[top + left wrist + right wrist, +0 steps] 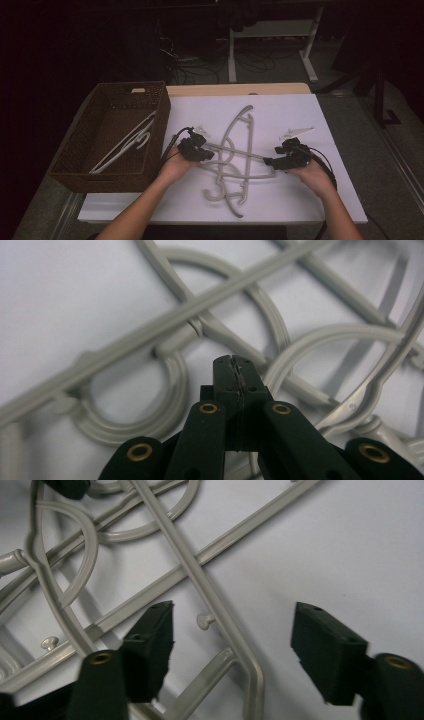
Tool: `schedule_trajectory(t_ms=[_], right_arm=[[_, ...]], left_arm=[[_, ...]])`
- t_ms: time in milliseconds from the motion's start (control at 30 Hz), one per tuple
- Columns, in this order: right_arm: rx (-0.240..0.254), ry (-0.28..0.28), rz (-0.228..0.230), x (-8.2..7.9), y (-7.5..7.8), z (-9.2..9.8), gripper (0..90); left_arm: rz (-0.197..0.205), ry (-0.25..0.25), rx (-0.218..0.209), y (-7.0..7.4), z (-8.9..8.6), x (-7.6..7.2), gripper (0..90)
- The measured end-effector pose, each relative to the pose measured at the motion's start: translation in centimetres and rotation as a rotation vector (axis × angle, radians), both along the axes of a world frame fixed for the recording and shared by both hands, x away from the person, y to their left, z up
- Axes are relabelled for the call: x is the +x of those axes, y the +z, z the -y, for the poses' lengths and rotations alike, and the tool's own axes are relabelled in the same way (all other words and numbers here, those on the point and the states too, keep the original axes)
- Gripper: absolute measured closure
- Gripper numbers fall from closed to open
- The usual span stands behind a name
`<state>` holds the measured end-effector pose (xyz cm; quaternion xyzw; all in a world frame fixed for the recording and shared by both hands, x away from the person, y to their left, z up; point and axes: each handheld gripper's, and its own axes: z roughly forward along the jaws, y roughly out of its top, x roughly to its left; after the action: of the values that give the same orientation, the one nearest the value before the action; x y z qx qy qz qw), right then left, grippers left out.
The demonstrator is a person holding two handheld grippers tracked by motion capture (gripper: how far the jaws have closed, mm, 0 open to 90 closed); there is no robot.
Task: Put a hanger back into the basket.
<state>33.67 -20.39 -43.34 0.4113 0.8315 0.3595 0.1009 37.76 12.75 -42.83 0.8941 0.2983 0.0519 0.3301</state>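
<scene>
Hangers of grey plastic (231, 159) are lying tangled mid-table beside the woven brown basket (161, 119); left gripper (235, 371) is hovering closed, empty, while right gripper (232, 642) is straddling a corner, unclamped, seemingly for separating.

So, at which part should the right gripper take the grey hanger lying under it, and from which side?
Probably at the straight arm of the grey hanger, just above its rounded corner. The right gripper already has open jaws on either side of this bar, so it can come straight down from above. The bar is thin, lies flat on the white table, and no other hanger crosses it there.
</scene>
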Motion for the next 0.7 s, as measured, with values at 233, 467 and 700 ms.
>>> schedule_trajectory(t_ms=[233,467,700], right_arm=[[-0.010,-0.027,-0.035,-0.9,0.6,0.1,69.9],[-0.097,-0.011,-0.122,-1.3,-0.3,-2.5,89.2],[-0.148,-0.039,-0.132,-0.7,-0.6,-3.2,89.4]], left_arm=[[0.026,0.048,-0.085,1.1,-1.2,0.2,69.4],[0.037,0.059,-0.096,1.3,-1.4,0.3,59.1],[0.024,0.044,-0.072,0.8,-1.7,0.7,61.1]])
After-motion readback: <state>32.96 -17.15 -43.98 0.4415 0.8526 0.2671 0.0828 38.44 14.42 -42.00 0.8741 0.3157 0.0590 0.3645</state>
